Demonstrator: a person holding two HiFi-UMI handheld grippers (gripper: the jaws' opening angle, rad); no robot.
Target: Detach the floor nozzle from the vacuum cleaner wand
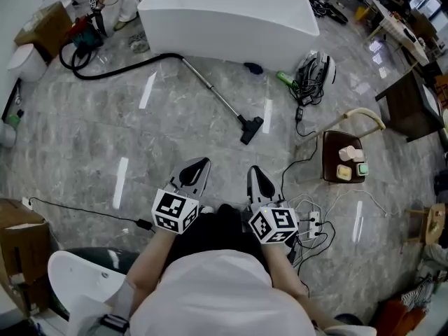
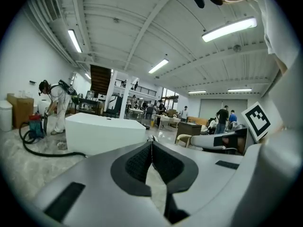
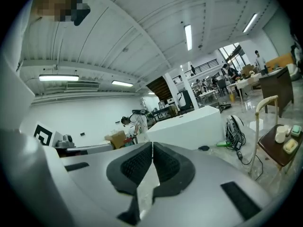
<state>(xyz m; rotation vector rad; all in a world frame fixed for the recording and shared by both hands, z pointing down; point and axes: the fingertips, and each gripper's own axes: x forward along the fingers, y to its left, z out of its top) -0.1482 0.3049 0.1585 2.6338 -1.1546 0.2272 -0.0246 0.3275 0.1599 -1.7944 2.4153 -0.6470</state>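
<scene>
Grey marbled floor [image 1: 84, 138], big open hall, long white tub [image 1: 231, 12] far ahead of both tools.

Progress: nothing done, as far as I can judge. The nozzle [image 1: 252, 129] is seated on the end of the wand [image 1: 217, 95], with no gap at the joint. Reach, grip and pull-off are all left to do.

Left tool [image 1: 201, 163]: clenched, pads meeting at the tips, nothing between them. Right tool [image 1: 255, 171]: the same, clenched and empty. Both are held low and close to the person, side by side, pointing out over the floor.

Where it is: the nozzle lies on the floor ahead of the tools and well apart from them, a little nearer the right tool's line. Neither tool's own view shows it.

Look: small black floor head resting on the floor, its neck angled up into the wand. The wand is a slim, bright metal tube running away from the tools, off to the left, to a black hose [image 1: 119, 67]. That hose curls further left. Type of catch at the joint: too small to tell.
</scene>
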